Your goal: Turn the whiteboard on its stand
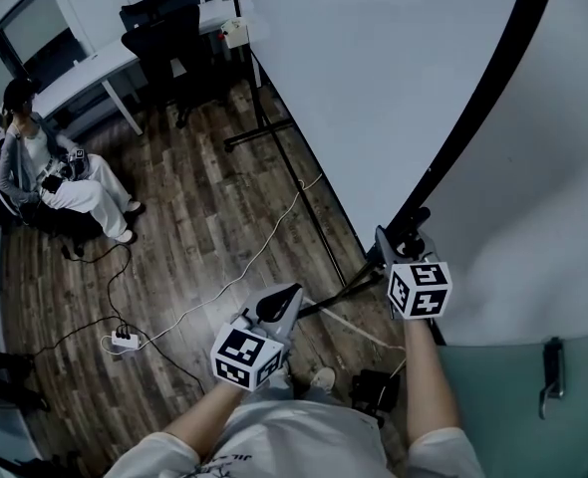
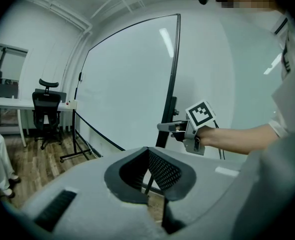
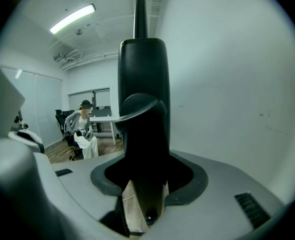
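Observation:
The big whiteboard (image 1: pixel 374 88) stands on its black stand (image 1: pixel 319 229), with its black edge frame (image 1: pixel 473 118) running down toward me. My right gripper (image 1: pixel 392 239) is shut on that frame just below a black clamp knob (image 1: pixel 414 221). In the right gripper view the dark frame (image 3: pixel 140 84) rises from between the jaws. In the left gripper view the right gripper (image 2: pixel 167 126) sits at the frame (image 2: pixel 173 74). My left gripper (image 1: pixel 289 295) hangs lower and to the left, apart from the board. Its fingers meet at the tips (image 2: pixel 147 151) and hold nothing.
A person sits on a chair (image 1: pixel 55 177) at the far left. A desk (image 1: pixel 95 68) with black office chairs (image 1: pixel 169 43) stands behind. A power strip (image 1: pixel 123 342) and cables lie on the wood floor. The stand's foot bar (image 1: pixel 259 135) reaches left. A door handle (image 1: pixel 551 371) is at the right.

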Tool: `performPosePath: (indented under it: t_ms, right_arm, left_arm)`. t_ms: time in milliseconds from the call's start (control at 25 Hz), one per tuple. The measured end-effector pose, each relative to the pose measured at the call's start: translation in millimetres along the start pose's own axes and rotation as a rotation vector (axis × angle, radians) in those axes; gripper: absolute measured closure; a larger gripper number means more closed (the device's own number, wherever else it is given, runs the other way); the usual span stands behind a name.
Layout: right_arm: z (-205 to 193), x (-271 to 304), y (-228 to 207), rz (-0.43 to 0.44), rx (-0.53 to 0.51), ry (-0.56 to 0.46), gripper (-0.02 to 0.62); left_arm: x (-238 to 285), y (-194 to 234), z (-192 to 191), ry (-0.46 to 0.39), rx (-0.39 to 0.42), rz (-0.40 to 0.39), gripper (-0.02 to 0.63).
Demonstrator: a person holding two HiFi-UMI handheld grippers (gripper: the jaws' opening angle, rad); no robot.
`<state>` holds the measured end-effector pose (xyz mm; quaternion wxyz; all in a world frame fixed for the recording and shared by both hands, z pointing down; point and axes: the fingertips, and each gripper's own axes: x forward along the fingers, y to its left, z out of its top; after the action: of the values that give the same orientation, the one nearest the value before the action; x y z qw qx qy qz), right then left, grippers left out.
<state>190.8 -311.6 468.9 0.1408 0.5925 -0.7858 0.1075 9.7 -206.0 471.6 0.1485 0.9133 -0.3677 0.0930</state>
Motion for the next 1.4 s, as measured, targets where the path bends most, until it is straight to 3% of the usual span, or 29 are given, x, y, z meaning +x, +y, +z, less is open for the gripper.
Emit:
performPosePath:
  t_ms: [920,1400]
  right_arm:
    - [-40.7,-93.2,-15.7,-0.039,0.025,-0.023,0.419]
    - [-49.3,-116.7,-14.4,-0.054,0.029,-0.023,0.419]
  left_arm:
    - [-19.5,-51.3,-15.0,0.016,0.046,-0.04,0.595]
    - [-27.2,-55.8,-17.2,0.015,0.04,-0.053,0.595]
